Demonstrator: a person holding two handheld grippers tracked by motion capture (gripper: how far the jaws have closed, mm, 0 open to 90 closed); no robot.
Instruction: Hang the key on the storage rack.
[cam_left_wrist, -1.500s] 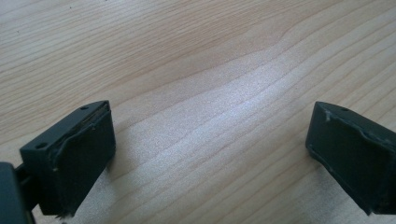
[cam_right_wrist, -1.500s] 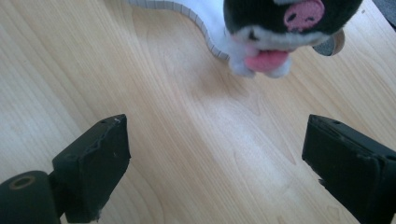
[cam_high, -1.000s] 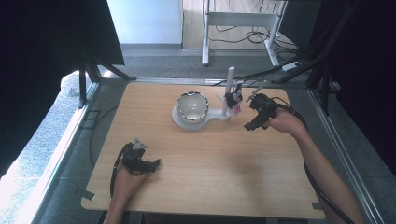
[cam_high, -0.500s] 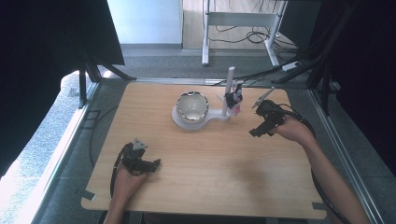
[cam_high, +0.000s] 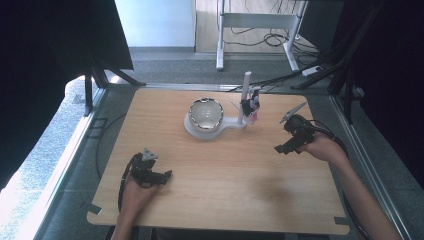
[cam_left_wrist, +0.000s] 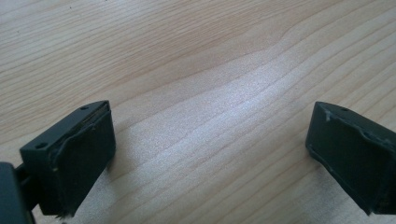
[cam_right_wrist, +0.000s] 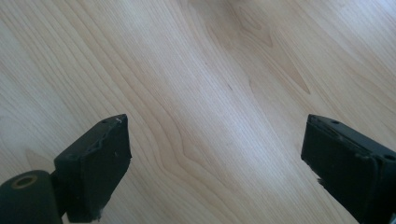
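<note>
Since the earlier frame, the right gripper has drawn back from the stand toward the right edge of the tabletop, while the left gripper rests where it was near the front left. We note that both sets of jaws stand released and grasp nothing: each gripper view shows bare wood between the black pads. The metal bowl sits on its white stand at the far middle of the tabletop, with an upright post and a small dark, pink-tinged item just beside it; we cannot tell what that item is. The right gripper is now well apart from these. We judge the work at the stand either finished or paused; nothing is in hand, and any remaining step must start with a fresh approach.
</note>
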